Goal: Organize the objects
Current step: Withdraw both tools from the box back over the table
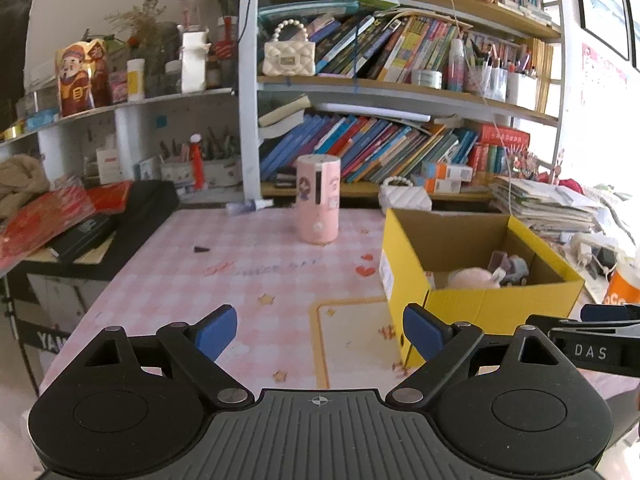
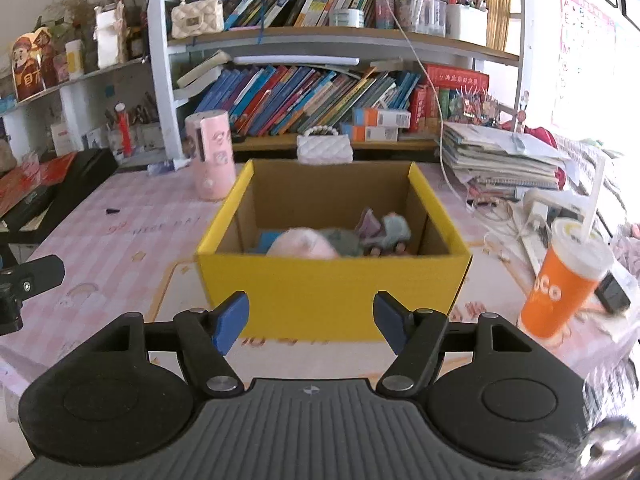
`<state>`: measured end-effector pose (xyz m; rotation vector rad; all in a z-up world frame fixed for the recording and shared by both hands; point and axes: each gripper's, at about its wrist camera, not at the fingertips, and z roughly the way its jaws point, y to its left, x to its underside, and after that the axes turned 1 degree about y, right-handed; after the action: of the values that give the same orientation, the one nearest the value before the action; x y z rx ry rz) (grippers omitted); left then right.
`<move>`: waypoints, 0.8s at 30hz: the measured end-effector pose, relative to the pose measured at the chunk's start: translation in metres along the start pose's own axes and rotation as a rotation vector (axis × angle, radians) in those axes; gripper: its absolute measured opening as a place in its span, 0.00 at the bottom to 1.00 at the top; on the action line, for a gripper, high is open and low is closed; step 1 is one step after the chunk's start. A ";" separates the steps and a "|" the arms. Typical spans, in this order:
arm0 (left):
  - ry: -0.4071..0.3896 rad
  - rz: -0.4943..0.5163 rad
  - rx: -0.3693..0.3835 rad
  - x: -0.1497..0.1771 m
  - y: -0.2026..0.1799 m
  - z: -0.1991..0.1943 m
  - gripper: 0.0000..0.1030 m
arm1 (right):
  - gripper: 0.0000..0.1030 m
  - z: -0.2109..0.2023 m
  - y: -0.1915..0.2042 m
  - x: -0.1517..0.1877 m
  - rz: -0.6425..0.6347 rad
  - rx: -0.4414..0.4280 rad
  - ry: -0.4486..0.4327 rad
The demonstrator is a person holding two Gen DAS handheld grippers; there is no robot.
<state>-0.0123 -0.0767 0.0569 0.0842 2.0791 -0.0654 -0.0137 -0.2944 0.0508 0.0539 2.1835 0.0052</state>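
An orange paper cup with a straw is standing at the desk's right side, near a stack of papers. Leaning books are filling the bookshelf, where a cream quilted handbag is sitting.

I count one yellow box, one pink cylinder and one orange cup. Two quilted handbags: one at upper left, one at centre.

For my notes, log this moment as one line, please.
left tongs: open, empty | right tongs: open, empty | yellow box: toys inside | pink canister: upright on table, outside box
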 end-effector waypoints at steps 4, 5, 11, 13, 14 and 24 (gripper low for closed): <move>0.011 0.017 -0.008 0.013 0.004 -0.013 0.93 | 0.69 -0.012 0.015 0.013 -0.013 0.003 0.008; 0.015 0.021 -0.010 0.015 0.004 -0.015 0.93 | 0.70 -0.015 0.018 0.017 -0.016 0.005 0.008; 0.049 0.028 -0.019 0.031 0.004 -0.027 0.96 | 0.80 -0.028 0.034 0.037 -0.039 0.022 0.017; 0.062 0.034 -0.019 0.036 0.003 -0.029 0.97 | 0.85 -0.031 0.039 0.045 -0.051 0.035 0.028; 0.069 0.043 -0.019 0.039 0.002 -0.030 0.98 | 0.87 -0.031 0.041 0.048 -0.054 0.037 0.034; 0.101 0.021 -0.070 0.055 0.002 -0.035 1.00 | 0.97 -0.035 0.051 0.068 -0.041 0.071 0.079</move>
<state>-0.0695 -0.0700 0.0256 0.0678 2.1785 0.0253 -0.0794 -0.2403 0.0162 0.0503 2.2629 -0.0951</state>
